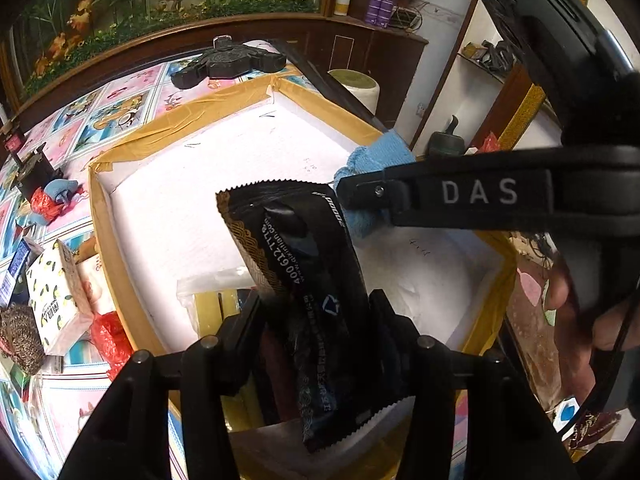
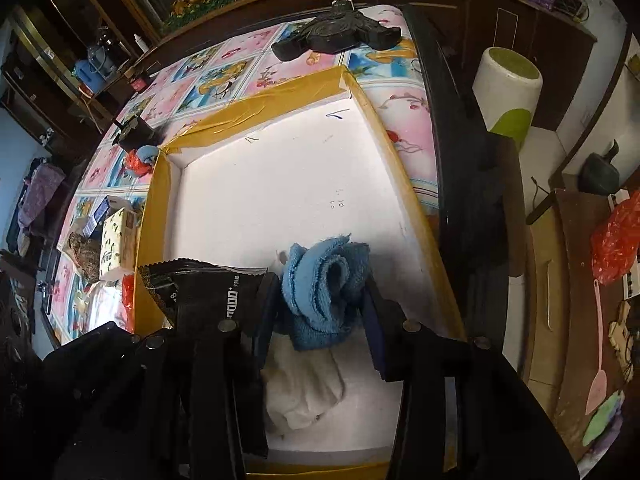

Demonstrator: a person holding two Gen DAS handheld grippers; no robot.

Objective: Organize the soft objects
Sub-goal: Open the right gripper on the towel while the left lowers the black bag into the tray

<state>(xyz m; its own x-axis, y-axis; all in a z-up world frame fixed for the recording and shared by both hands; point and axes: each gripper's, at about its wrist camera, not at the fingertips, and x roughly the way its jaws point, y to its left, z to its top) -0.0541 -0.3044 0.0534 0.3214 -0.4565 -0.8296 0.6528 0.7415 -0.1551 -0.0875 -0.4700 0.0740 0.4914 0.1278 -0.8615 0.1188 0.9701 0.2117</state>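
Observation:
My left gripper (image 1: pixel 316 312) is shut on a black foil packet (image 1: pixel 304 280) and holds it over the white foam box (image 1: pixel 224 184) with tan taped rims. My right gripper (image 2: pixel 320 300) is shut on a rolled blue towel (image 2: pixel 324 280) above the same box (image 2: pixel 280 184). The right gripper also shows in the left wrist view (image 1: pixel 360 196) with the blue towel (image 1: pixel 380 160) between its fingers, just right of the packet's top edge. The packet shows at the lower left of the right wrist view (image 2: pixel 208 292). A white cloth (image 2: pixel 304 392) lies in the box under the towel.
A clear bag of yellow items (image 1: pixel 224 308) lies in the box. Left of the box on the patterned table are a tissue pack (image 1: pixel 56 292), red plastic bags (image 1: pixel 108 340) and a metal scourer (image 1: pixel 20 340). A black star-shaped stand (image 2: pixel 336 34) sits beyond the box.

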